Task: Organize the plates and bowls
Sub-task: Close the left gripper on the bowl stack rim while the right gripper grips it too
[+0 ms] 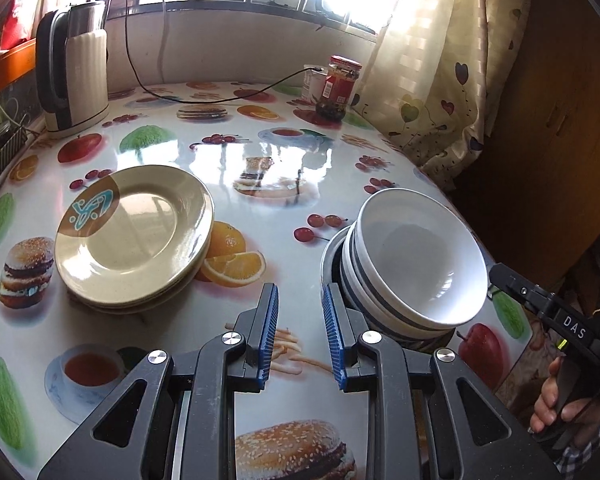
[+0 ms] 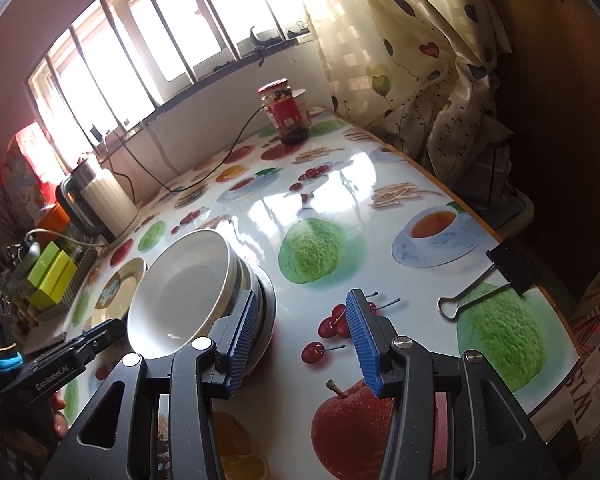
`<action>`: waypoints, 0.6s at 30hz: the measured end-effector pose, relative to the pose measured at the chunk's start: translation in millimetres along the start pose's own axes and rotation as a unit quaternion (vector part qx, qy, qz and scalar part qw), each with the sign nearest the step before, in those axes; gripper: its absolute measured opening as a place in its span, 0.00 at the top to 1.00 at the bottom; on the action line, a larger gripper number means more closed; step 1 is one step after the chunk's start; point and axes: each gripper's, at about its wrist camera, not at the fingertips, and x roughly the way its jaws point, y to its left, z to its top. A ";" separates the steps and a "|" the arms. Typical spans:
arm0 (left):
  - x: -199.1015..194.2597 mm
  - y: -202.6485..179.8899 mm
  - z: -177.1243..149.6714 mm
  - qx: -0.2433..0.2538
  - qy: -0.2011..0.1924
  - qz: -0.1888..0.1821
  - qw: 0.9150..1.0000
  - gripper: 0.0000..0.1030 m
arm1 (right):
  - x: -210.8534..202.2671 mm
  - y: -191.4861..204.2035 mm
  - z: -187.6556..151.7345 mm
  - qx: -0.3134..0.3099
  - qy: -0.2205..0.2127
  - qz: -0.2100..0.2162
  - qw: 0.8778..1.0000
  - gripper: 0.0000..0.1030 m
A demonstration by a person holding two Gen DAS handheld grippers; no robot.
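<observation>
We are looking at two piles on the worktop (image 1: 284,152), which is covered in a glossy cloth printed with fruit and burgers. The stack of beige plates (image 1: 134,236) is sitting on the left, its top plate carrying a brown patch with a teal emblem we cannot read. The stack of white bowls (image 1: 416,264), blue-banded on the outside, is leaning towards us on a metal-looking dish.

Our left gripper (image 1: 300,336) is hovering just beside the bowls with its blue ribbed fingers (image 1: 270,332) released, nothing between them. Our right gripper (image 2: 302,344) is also released and empty, its left finger right against the outer wall of the bowl stack, though we cannot tell whether it is touching.

The sorting seems nearly done, so we are judging the step in hand to be straightening that leaning stack. To do it well, we would be pressing gently from both sides, low on the walls, since the bowls look smooth and could slide off one another.

As for writing, "DAS" is showing on the right tool in the left view and "GenRobot.AI" on the left tool in the right view. The red-labelled jar (image 2: 286,110) by the window carries print too small to read, and the kettle (image 1: 74,68) shows none.
</observation>
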 end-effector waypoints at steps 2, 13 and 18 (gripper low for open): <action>2.5 -0.1 -1.6 -0.006 0.002 -0.004 1.000 0.76 | 3.9 -3.0 -2.5 0.006 0.004 0.007 1.000 0.55; 19.3 16.7 -4.9 -0.074 0.020 -0.061 0.995 0.77 | 30.2 -28.2 -10.6 0.089 0.037 0.089 0.991 0.56; 24.6 18.8 -2.8 -0.083 0.023 -0.086 0.993 0.77 | 38.2 -36.3 -11.9 0.125 0.046 0.142 0.981 0.58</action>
